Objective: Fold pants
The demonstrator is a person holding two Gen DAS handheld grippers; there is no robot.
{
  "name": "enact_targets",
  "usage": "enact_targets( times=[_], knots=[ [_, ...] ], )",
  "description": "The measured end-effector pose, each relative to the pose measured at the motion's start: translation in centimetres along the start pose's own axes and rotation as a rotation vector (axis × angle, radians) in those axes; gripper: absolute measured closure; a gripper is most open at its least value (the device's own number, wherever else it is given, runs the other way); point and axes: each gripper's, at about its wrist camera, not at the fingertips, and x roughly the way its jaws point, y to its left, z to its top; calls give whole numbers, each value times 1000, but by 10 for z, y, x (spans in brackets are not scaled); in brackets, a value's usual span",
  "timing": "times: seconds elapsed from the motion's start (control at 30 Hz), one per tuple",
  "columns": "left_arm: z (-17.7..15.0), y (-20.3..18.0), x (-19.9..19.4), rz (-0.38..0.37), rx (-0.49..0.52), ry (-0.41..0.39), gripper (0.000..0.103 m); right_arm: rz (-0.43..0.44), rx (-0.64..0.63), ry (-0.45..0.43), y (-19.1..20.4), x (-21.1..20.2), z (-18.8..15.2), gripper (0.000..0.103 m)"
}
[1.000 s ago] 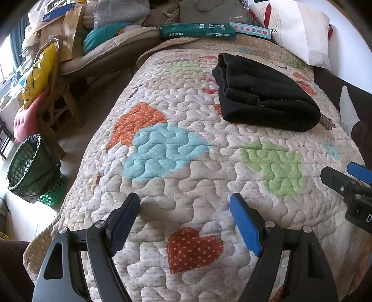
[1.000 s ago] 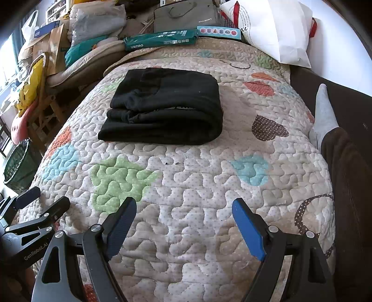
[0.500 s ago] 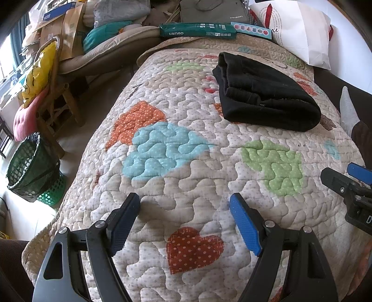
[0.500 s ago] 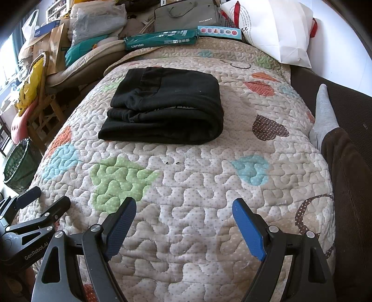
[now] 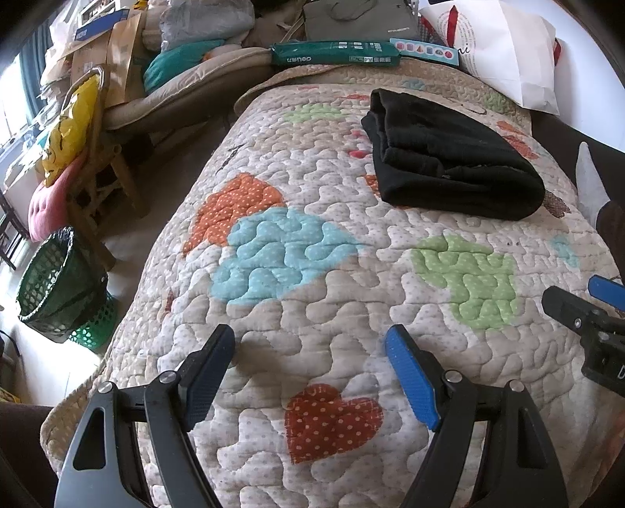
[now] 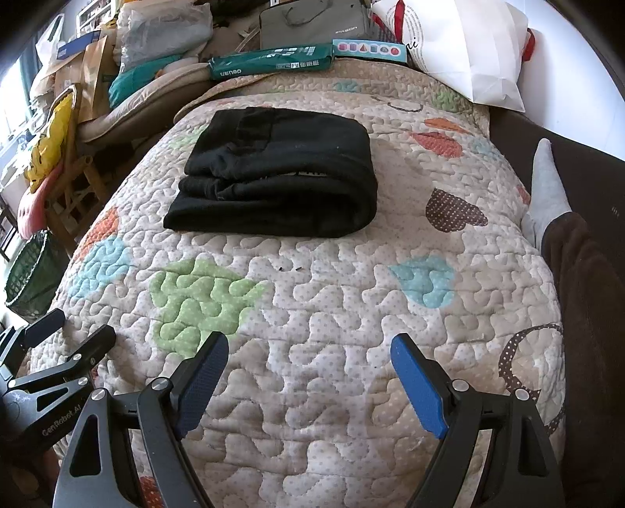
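The black pants lie folded in a thick rectangular stack on the quilted bed cover, toward its far half; they also show in the left wrist view at upper right. My left gripper is open and empty, low over the near part of the quilt, well short of the pants. My right gripper is open and empty too, hovering near the quilt's front, apart from the pants. Each gripper shows at the edge of the other's view: the right one, the left one.
A white bag, a green package and a grey bag sit at the bed's far end. A person's socked foot and brown leg lie along the right. A wooden chair and green baskets stand left of the bed.
Almost nothing differs. Both grippers stay open and in place; the left wrist view has shifted very slightly. The pants have not moved.
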Motion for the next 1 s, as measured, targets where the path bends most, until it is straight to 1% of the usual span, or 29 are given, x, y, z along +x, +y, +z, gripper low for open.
enact_targets(
  times=[0.33,0.47,0.63,0.67,0.77,0.87,1.0],
  knots=[
    [-3,2,0,6,-4,-14,20,-4,-48,27,11,5,-4,14],
    [-5,9,3,-2,-41,-14,12,6,-53,65,13,13,-8,13],
    [-9,10,5,20,-50,-26,3,22,-11,94,7,17,-9,11],
    [-9,12,6,24,-68,-24,0,23,-7,98,6,18,-9,10],
    [-10,18,8,-4,-107,-24,0,22,-2,102,6,19,-10,9],
    [-12,16,8,12,-113,-34,0,18,-2,105,6,21,-10,8],
    [-14,15,6,24,-117,-44,0,15,12,104,2,24,-11,2]
  ],
)
